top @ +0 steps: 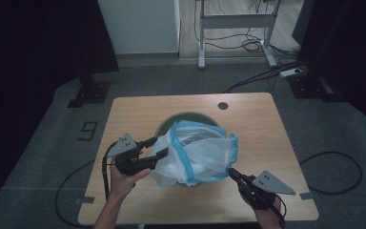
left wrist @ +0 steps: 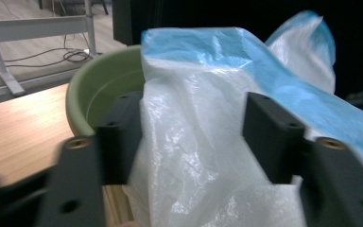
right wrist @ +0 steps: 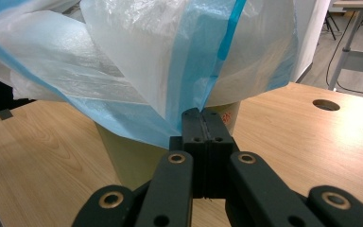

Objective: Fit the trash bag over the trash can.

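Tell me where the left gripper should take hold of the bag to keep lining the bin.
Probably the blue-banded rim of the bag above the left gripper, coming from the bin's left side. That hem stands upright and free above the green bin, and the right gripper is shut on the opposite edge.

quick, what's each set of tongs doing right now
Left tongs: open, with the plastic bag between the jaws, not pinched.
Right tongs: closed on the bag's blue edge.

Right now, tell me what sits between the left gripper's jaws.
A fold of the bag between the left gripper jaws; left gripper view shows it, pads apart.
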Action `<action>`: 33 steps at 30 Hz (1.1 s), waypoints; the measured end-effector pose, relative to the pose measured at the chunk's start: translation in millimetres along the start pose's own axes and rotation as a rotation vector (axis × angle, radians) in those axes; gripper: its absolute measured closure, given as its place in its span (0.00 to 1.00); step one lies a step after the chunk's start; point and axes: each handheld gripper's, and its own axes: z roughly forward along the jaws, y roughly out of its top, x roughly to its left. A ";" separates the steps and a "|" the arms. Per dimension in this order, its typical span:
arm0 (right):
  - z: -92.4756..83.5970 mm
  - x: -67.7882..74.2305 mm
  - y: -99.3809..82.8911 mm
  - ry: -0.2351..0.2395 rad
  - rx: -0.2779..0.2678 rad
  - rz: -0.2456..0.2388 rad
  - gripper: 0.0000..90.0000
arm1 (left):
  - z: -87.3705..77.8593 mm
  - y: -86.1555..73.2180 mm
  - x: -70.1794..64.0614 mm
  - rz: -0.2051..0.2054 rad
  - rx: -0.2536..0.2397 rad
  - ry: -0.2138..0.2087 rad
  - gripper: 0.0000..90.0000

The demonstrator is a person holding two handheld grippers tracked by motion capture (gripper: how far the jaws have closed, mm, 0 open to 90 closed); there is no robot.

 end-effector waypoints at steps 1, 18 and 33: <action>-0.5 -0.2 -0.5 -0.001 0.000 0.002 0.99 | 0.7 -0.6 -1.0 0.009 0.004 0.002 0.59; 13.1 -14.9 23.4 -0.055 -0.017 -0.011 0.99 | -6.9 16.1 21.2 -0.066 -0.191 0.173 0.99; 34.2 -47.7 91.4 -0.136 -0.098 -0.013 0.99 | -6.6 46.1 37.4 -0.054 -0.273 0.219 0.99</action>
